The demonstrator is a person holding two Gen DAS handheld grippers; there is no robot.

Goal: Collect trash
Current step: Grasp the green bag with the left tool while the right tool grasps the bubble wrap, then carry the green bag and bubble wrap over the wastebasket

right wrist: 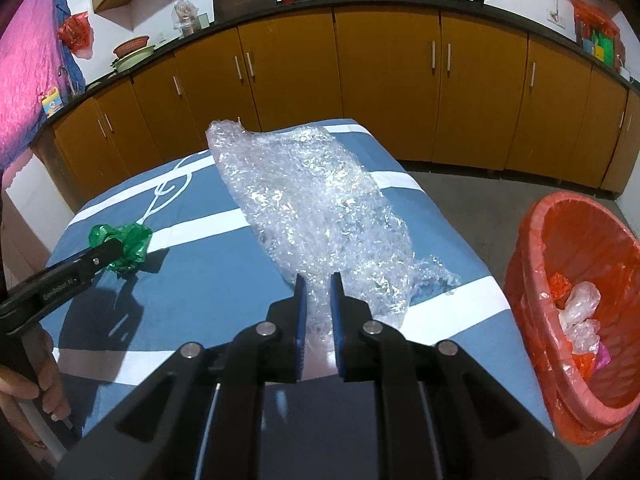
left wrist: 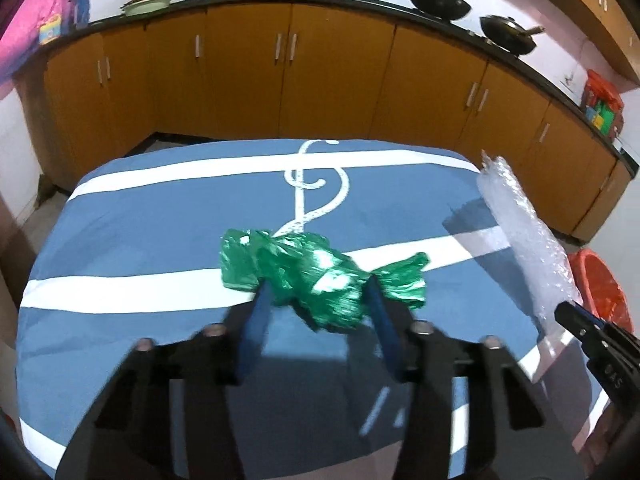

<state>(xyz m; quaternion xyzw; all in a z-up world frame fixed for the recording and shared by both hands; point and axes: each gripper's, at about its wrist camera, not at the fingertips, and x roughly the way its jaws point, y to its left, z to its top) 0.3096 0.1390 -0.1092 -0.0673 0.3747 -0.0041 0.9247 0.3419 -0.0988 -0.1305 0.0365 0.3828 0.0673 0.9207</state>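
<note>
A table (left wrist: 120,240) under a blue-and-white striped cloth fills both views, with an orange-lined waste basket (right wrist: 576,280) on the floor off its right side, already holding some scraps. A long sheet of bubble wrap (right wrist: 320,208) lies across the right half, its near end pinched in the narrow jaws of the right gripper (right wrist: 318,284). Left of centre, the left gripper (left wrist: 316,300) is closed on a crumpled green wrapper (left wrist: 316,272). The pick-up step looks done; next, I judge, both loads must swing right over the basket and drop.
</note>
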